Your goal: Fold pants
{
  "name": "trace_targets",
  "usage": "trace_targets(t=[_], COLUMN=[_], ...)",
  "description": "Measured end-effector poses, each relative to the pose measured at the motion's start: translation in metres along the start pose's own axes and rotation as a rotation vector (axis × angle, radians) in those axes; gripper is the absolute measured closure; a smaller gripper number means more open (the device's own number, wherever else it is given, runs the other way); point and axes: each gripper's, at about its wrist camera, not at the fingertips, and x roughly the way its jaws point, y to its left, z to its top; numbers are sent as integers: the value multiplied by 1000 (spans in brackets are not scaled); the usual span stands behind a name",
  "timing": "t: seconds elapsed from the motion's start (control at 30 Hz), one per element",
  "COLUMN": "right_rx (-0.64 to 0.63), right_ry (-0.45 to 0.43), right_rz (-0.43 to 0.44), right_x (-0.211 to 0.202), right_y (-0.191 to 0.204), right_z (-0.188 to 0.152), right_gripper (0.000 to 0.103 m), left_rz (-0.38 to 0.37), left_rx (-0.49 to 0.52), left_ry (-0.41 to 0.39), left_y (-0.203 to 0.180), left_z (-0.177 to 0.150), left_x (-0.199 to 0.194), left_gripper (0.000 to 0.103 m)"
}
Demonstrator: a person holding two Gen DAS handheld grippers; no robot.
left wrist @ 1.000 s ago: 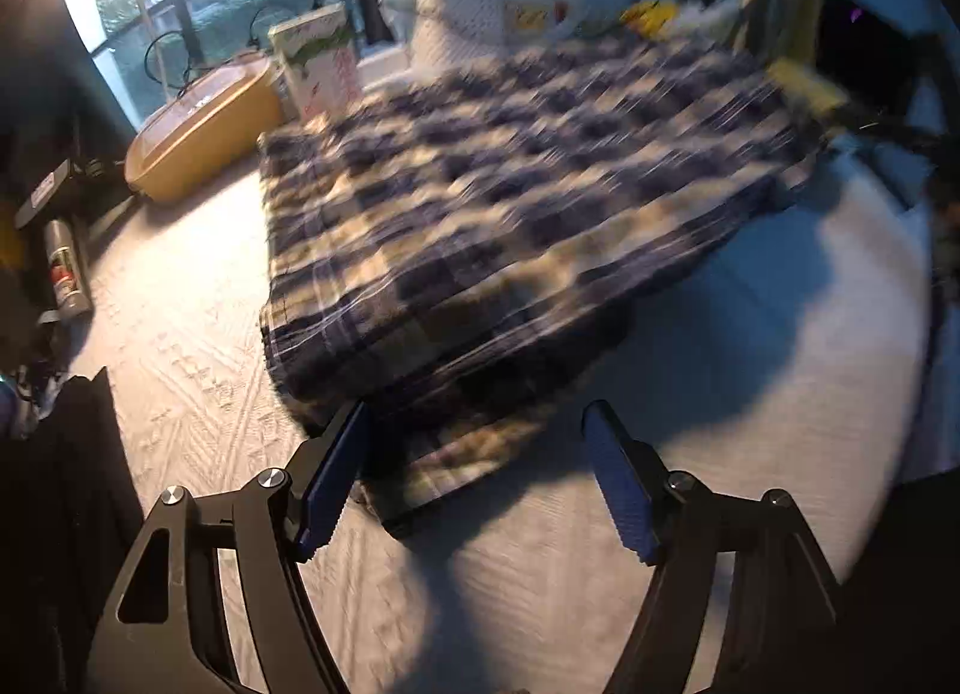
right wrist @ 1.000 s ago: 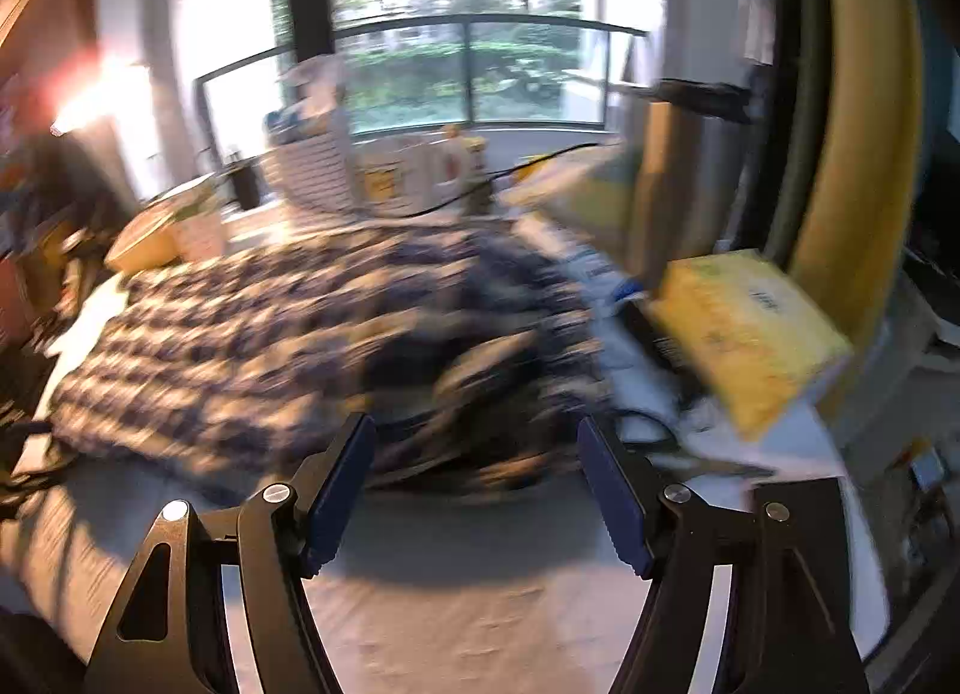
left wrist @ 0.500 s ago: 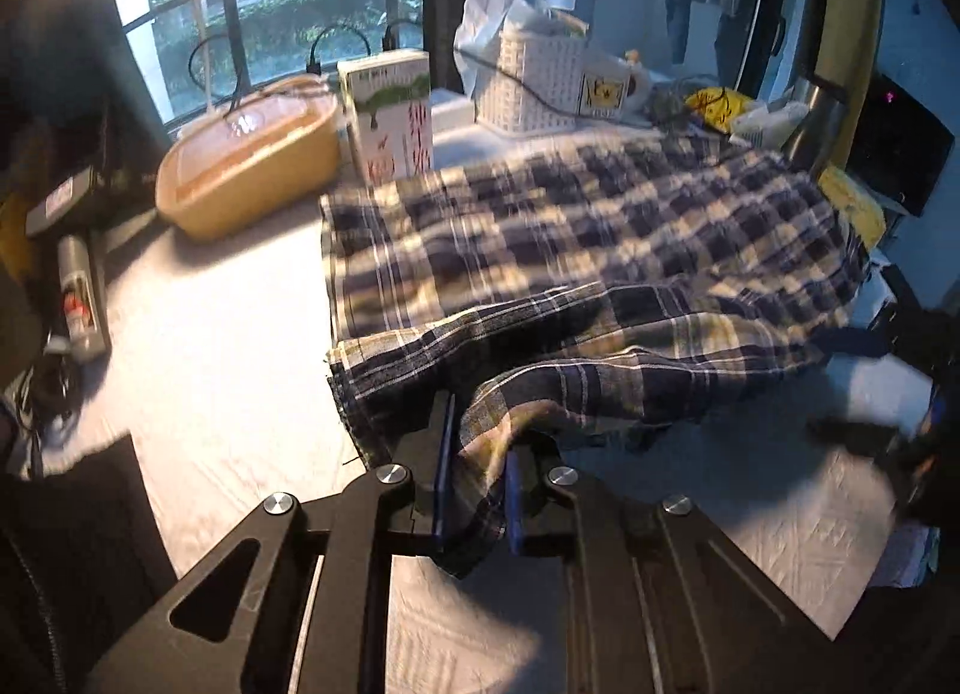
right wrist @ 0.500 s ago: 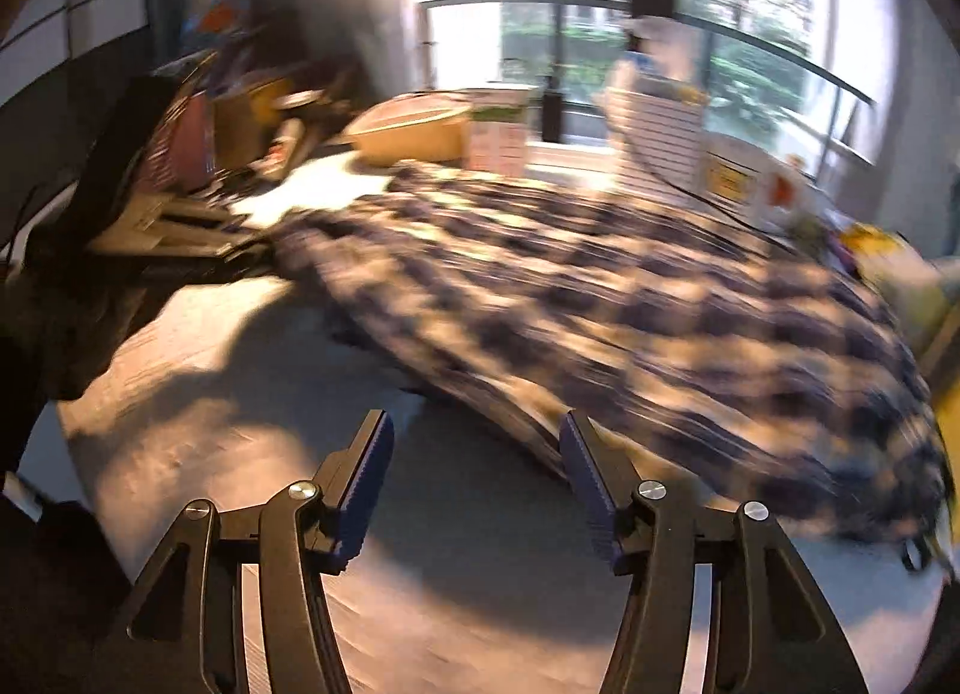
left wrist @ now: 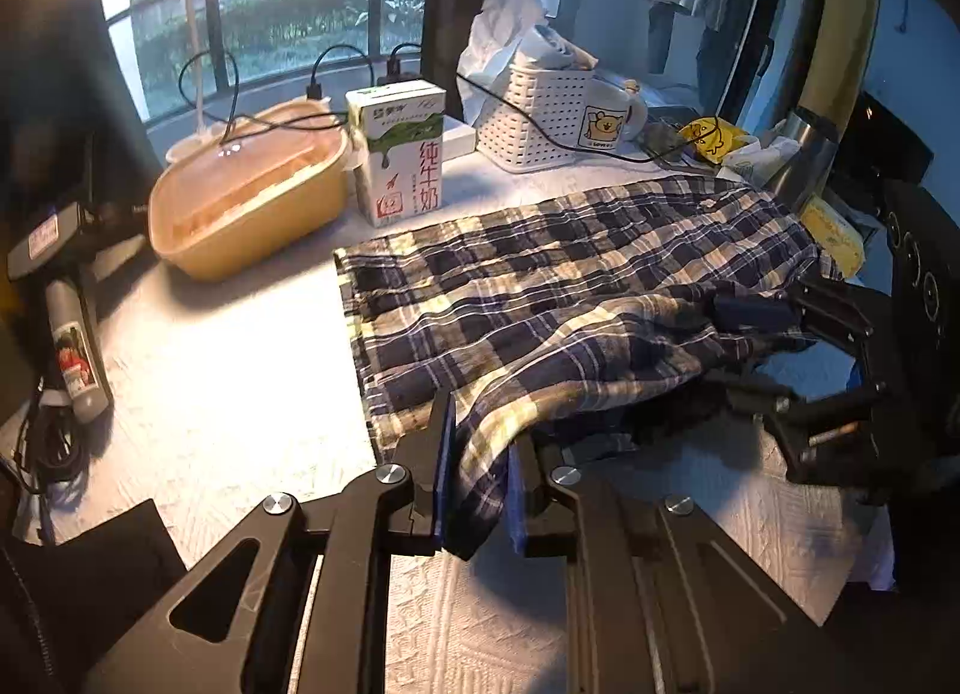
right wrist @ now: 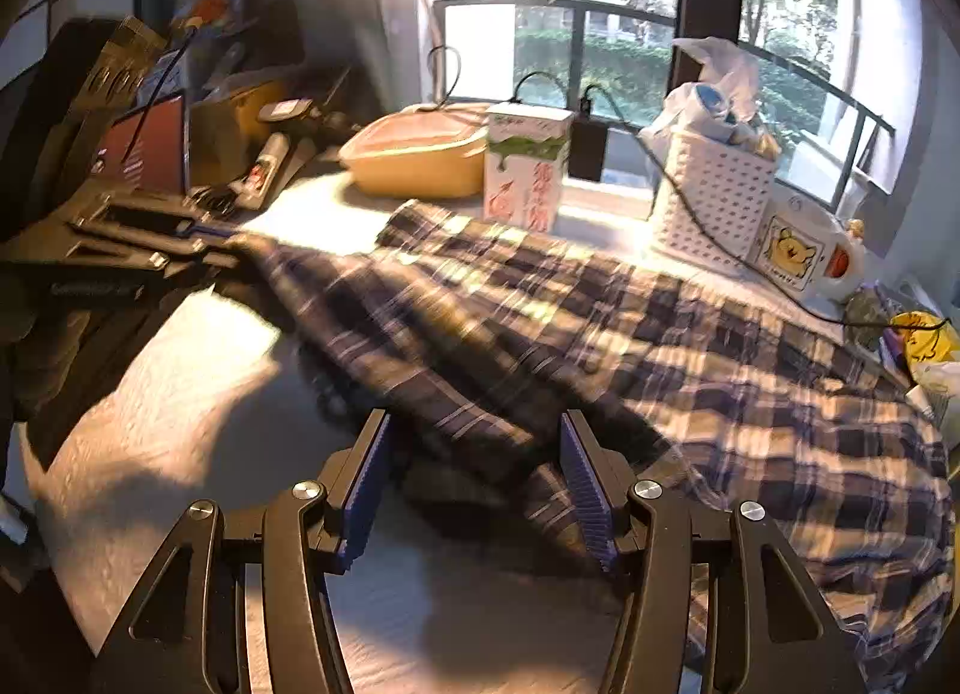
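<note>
Plaid pants (left wrist: 570, 298) on table, left gripper (left wrist: 477, 484) clamping hem, right gripper (right wrist: 474, 484) spread, ungripped.

Plenty of bare white tablecloth (left wrist: 228, 370) on my left side, easy to swing through there. Far edge is the crowded bit: yellow lidded container (left wrist: 246, 214), milk carton (left wrist: 399, 150), white basket (left wrist: 543, 111) and mug (left wrist: 609, 123) lined up behind the plaid pants (left wrist: 558, 286), with cables draped over them. Spray can (left wrist: 75, 352) and dark clutter block the left edge.
</note>
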Motion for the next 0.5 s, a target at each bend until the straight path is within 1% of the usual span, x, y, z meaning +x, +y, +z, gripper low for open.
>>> trace_targets(t=[0.07, 0.13, 0.17, 0.23, 0.27, 0.33, 0.37, 0.43, 0.5], right_rx=[1, -8, -14, -56, -93, -142, -160, -182, -196], right_ry=[-1, 5, 7, -1, -1, 17, 30, 49, 64], right_rz=[-1, 6, 26, 77, 92, 134, 147, 141, 119], right_x=[0, -1, -2, -5, -6, -3, 2, 12, 27], right_y=[-1, 5, 11, 31, 44, 64, 73, 81, 85], right_z=[3, 4, 3, -1, -4, -9, -11, -12, -9], right_gripper=[45, 45, 45, 45, 45, 46, 49, 51, 52], left_rz=[-2, -22, -38, -54, -54, -42, -37, -38, -39], left_rx=[-13, -49, -75, -92, -91, -89, -89, -94, -97], left_ry=[4, 21, 35, 30, 21, 14, 11, 6, 6], left_y=[6, 14, 18, 21, 22, 23, 24, 28, 33], left_z=[-1, -2, -3, -5, -6, -8, -8, -11, -15], left_x=[4, 12, 15, 14, 12, 8, 6, 1, -3], left_gripper=[87, 87, 87, 86, 82, 80, 79, 79, 79])
